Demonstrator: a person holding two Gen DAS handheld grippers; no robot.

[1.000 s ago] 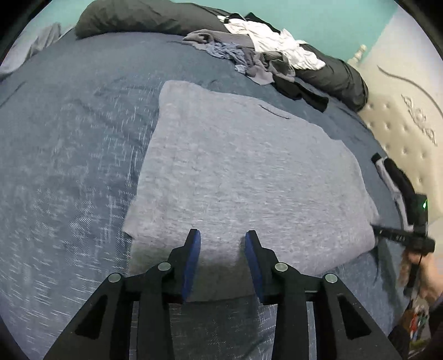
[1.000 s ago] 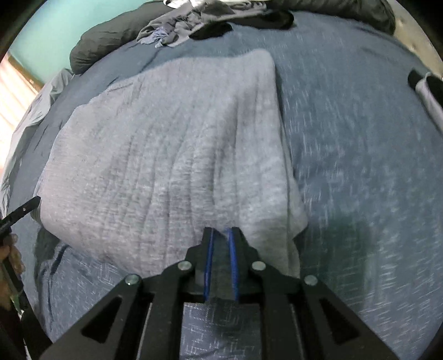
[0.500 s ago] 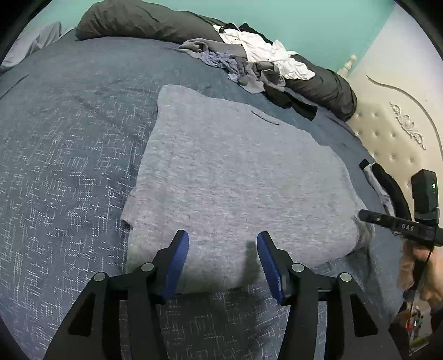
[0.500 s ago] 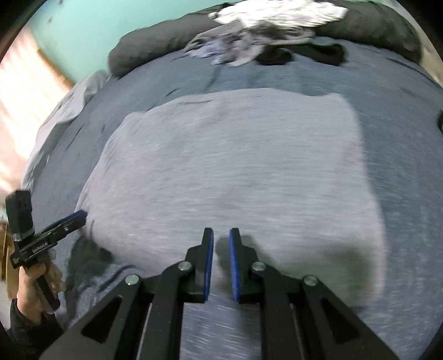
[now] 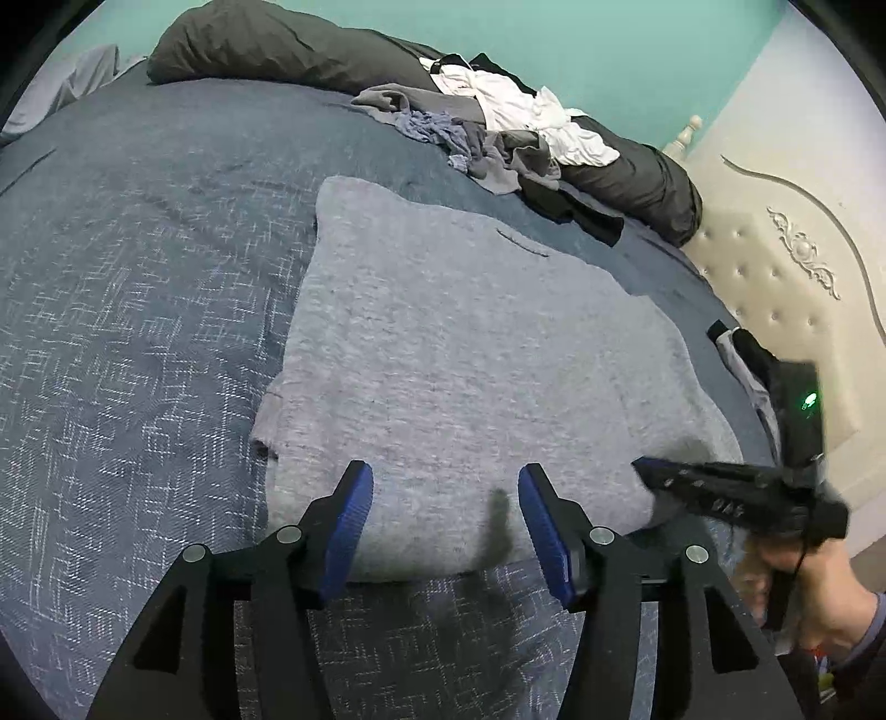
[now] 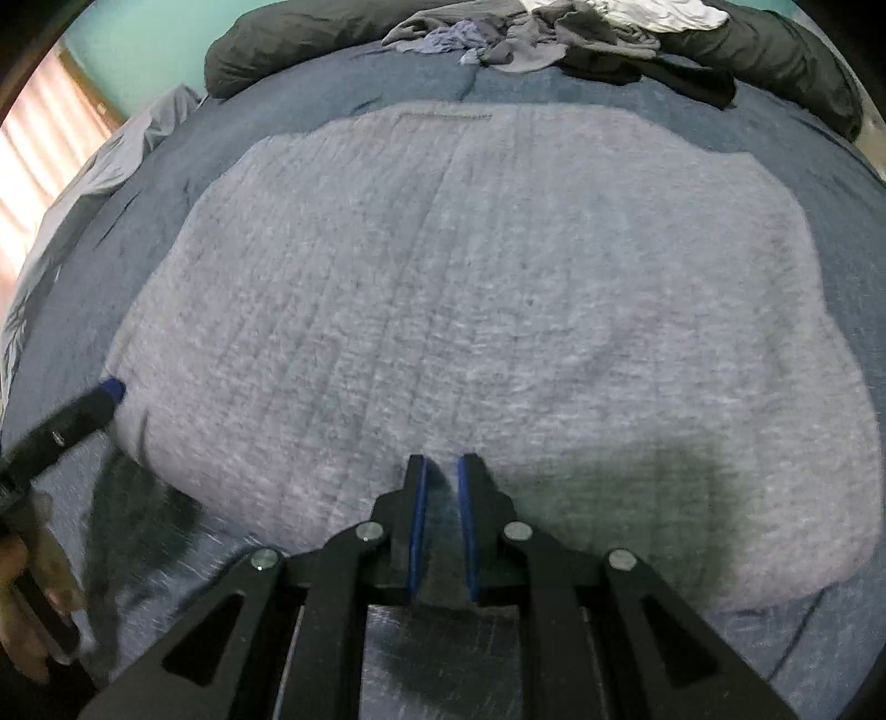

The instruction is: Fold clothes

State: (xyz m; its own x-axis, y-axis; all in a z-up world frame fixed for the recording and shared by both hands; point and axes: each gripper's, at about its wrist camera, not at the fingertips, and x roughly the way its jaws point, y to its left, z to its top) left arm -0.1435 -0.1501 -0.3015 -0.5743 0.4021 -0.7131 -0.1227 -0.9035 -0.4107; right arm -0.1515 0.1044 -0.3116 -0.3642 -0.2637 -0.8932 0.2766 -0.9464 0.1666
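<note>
- Blue-grey bedspread [image 5: 138, 310] with a pale cross-hatch weave covers the bed; a folded grey garment [image 5: 454, 376] lies flat in the middle of it, in a rough rectangle, its near edge just beyond both claws.
- Left claw [image 5: 446, 501] hangs over the garment's near edge with its jaws wide apart and nothing between the blue pads; they are not touching the cloth.
- Right claw [image 6: 441, 490] has its jaws almost together, only a narrow slit between the pads, over the same near edge; whether cloth is pinched in that slit cannot be told.
- Beyond the garment's far edge, a heap of unfolded clothes [image 5: 498, 133], grey, blue and white, rests against dark pillows [image 5: 288, 50] at the far side of the bed.
- To the right, a cream tufted headboard [image 5: 786, 288] with a carved scroll stands close to the bed; a dark item [image 5: 747, 354] lies near that edge.
- Bare bedspread spreads widely left of the garment, with a narrower strip in front of it.
- Turquoise wall [image 5: 581, 50] rises behind the bed; a bright window [image 6: 39, 149] shows at the left of the right wrist view.
</note>
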